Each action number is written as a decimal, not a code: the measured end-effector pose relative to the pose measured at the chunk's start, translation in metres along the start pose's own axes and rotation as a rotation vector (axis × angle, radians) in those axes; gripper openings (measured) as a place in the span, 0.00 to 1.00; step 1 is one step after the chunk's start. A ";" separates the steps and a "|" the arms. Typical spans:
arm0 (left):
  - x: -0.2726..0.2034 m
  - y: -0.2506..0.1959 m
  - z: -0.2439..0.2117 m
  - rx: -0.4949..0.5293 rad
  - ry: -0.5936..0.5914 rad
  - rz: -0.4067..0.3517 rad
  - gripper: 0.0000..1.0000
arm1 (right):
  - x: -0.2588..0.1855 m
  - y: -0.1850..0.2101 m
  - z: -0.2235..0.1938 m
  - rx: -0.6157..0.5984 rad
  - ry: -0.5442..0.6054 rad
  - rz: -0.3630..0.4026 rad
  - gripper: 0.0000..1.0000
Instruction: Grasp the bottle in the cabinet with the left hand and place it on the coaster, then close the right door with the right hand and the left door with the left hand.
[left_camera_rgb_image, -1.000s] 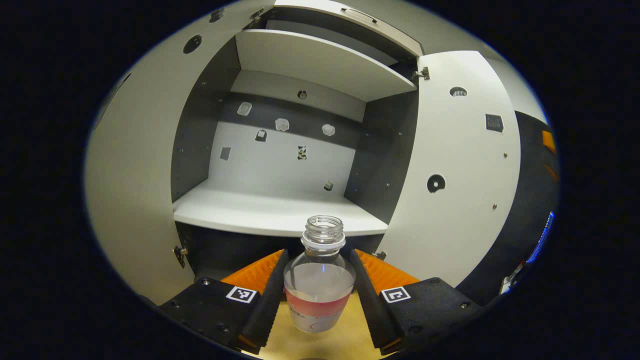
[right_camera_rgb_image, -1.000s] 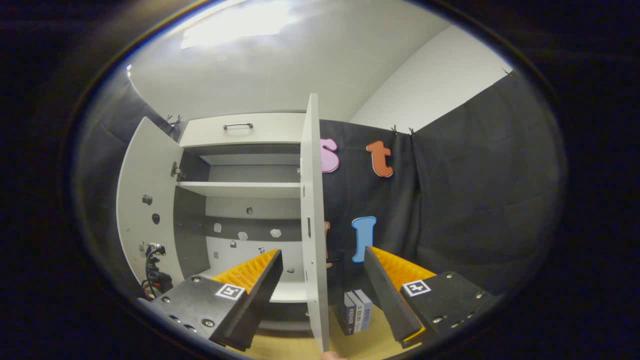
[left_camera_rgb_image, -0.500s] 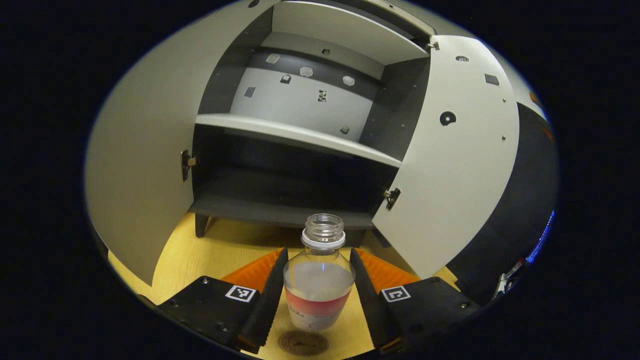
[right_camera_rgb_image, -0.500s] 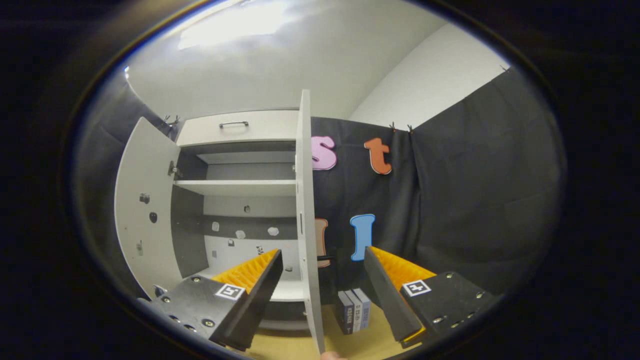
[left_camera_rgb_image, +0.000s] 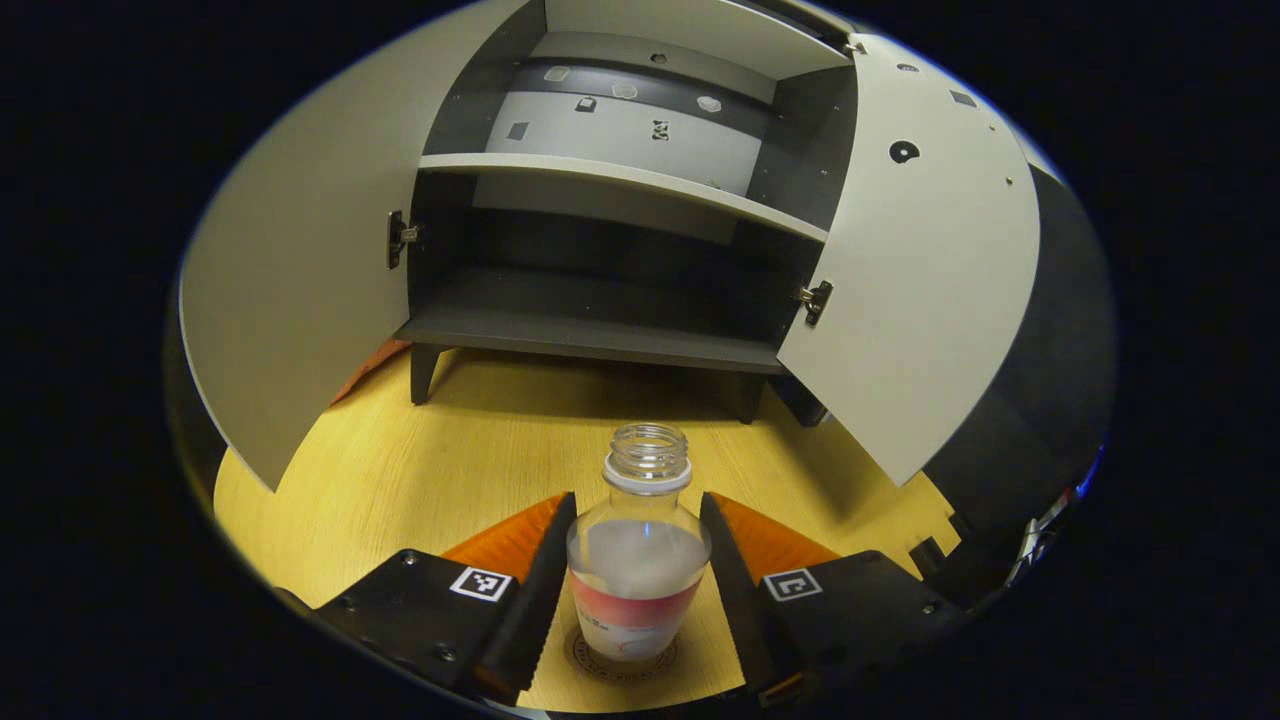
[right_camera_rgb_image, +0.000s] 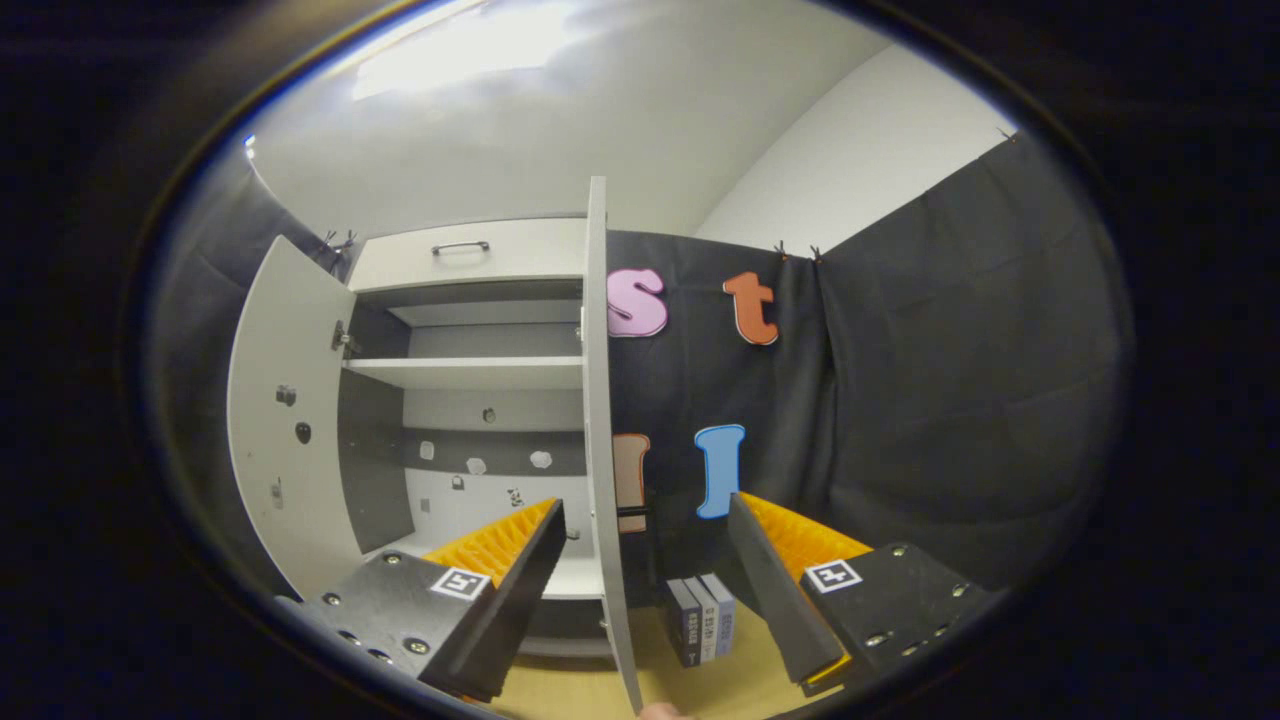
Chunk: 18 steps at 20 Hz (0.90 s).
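Bottle (left_camera_rgb_image: 638, 570), clear and capless with a red label, stands upright on the round coaster (left_camera_rgb_image: 622, 662) on the wooden table (left_camera_rgb_image: 480, 470), clamped between both fingers of the left gripper (left_camera_rgb_image: 637, 590). Behind it the cabinet (left_camera_rgb_image: 600, 300) has its 2 doors open. The right gripper (right_camera_rgb_image: 645, 570) is spread wide, straddling the right door (right_camera_rgb_image: 600, 450) edge without touching.

In the left gripper view we see the bottle (left_camera_rgb_image: 638, 570) between the left gripper (left_camera_rgb_image: 638, 580) fingers, standing over the coaster (left_camera_rgb_image: 620, 660) on the table (left_camera_rgb_image: 480, 460); cabinet (left_camera_rgb_image: 610, 250) behind it, left door (left_camera_rgb_image: 290, 290) and right door (left_camera_rgb_image: 920, 290) swung out either side; in the right gripper view we see the right door's edge between the right gripper (right_camera_rgb_image: 645, 560) fingers; books (right_camera_rgb_image: 700, 618) just right of it.
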<state>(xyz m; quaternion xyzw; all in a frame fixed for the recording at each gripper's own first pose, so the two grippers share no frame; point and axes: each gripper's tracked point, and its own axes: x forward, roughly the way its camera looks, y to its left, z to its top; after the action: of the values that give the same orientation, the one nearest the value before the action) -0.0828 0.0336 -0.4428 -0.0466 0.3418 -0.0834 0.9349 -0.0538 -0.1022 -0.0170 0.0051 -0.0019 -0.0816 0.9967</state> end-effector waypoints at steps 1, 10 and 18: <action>0.001 0.001 -0.003 -0.004 0.004 0.007 0.76 | 0.000 0.000 0.000 -0.001 0.000 0.002 0.98; -0.009 -0.006 -0.021 0.006 -0.009 0.025 0.78 | 0.002 0.005 -0.002 -0.020 0.004 0.031 0.98; -0.024 -0.015 -0.025 0.028 0.026 0.009 0.78 | 0.006 0.007 -0.013 -0.008 0.029 0.045 0.98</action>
<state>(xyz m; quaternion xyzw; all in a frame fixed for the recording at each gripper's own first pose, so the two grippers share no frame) -0.1188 0.0224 -0.4441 -0.0307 0.3530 -0.0844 0.9313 -0.0470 -0.0965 -0.0295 0.0022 0.0126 -0.0590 0.9982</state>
